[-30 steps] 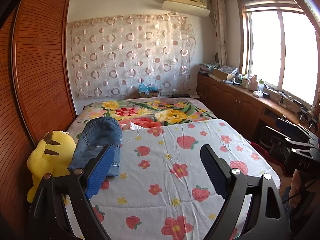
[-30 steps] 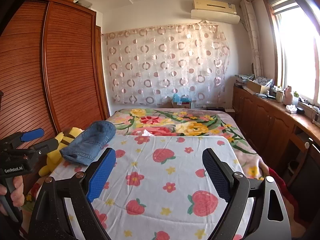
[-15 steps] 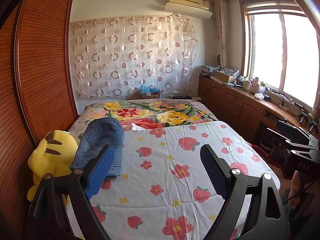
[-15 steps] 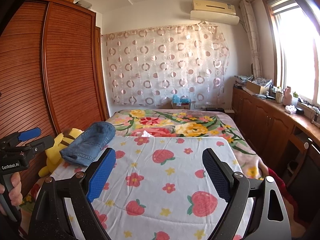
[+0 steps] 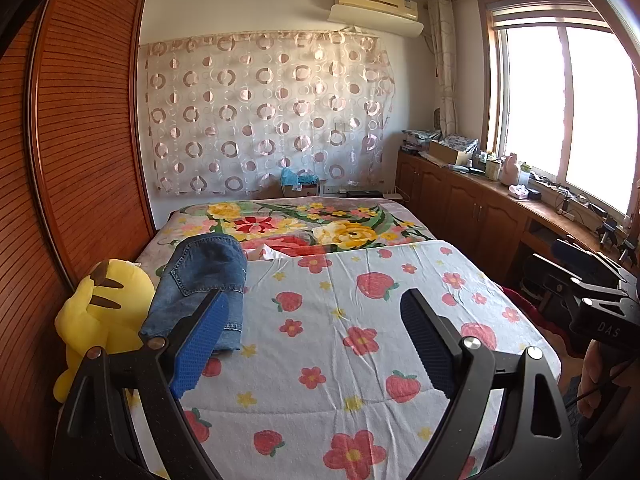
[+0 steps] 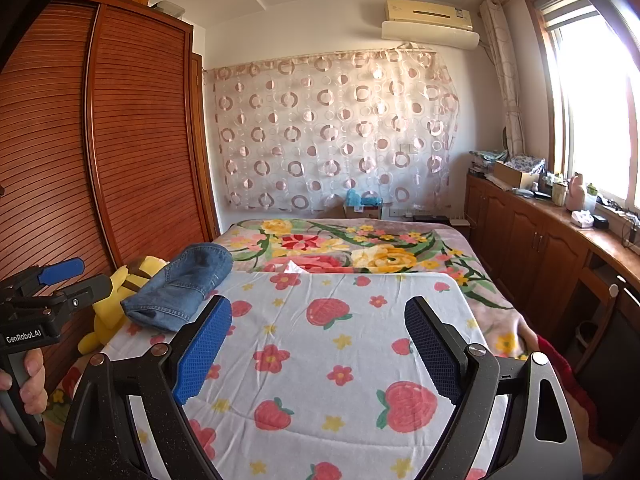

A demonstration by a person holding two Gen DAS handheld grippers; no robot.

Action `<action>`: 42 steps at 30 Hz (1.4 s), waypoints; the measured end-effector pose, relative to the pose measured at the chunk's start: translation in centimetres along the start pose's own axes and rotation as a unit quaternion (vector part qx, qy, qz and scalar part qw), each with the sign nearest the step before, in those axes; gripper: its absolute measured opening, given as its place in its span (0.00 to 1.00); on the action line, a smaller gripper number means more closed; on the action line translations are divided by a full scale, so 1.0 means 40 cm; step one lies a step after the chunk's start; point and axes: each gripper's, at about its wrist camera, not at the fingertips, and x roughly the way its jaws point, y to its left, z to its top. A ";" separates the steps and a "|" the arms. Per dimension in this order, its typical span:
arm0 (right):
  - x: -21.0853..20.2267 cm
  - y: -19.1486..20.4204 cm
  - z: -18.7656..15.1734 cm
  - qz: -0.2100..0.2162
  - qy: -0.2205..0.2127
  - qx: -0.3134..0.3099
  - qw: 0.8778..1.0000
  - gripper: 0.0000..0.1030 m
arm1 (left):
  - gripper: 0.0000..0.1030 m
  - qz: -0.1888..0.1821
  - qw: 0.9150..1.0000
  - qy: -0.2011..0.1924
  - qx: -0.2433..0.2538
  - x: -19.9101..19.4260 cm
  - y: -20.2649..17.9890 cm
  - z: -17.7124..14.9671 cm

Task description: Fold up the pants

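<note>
Folded blue denim pants (image 5: 200, 284) lie in a compact bundle on the left side of the bed, on the strawberry-print sheet (image 5: 360, 320); they also show in the right wrist view (image 6: 184, 284). My left gripper (image 5: 312, 344) is open and empty, held above the near end of the bed, the pants just beyond its left finger. My right gripper (image 6: 316, 348) is open and empty, held back over the near end of the bed, apart from the pants. The left gripper's body (image 6: 36, 304) shows at the left edge of the right wrist view.
A yellow plush toy (image 5: 100, 316) sits at the bed's left edge beside the pants, against a wooden wardrobe (image 5: 72, 160). A floral blanket (image 5: 300, 224) covers the far half of the bed. Wooden cabinets (image 5: 480, 216) with clutter run along the right wall under the window.
Both views have tilted up slightly and pulled back a little; the pants stay where they lie. Both grippers stay open.
</note>
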 end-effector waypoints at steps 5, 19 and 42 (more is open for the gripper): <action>0.001 -0.001 0.001 -0.001 0.000 -0.001 1.000 0.87 | 0.86 -0.001 1.000 0.001 -0.001 0.000 0.001 0.000; 0.001 -0.004 0.003 0.000 0.000 0.000 1.000 0.87 | 0.86 -0.001 1.000 0.000 -0.001 0.000 -0.002 -0.001; 0.000 0.011 0.001 -0.003 -0.002 0.003 1.000 0.87 | 0.86 -0.001 1.000 -0.001 0.000 -0.001 0.000 -0.004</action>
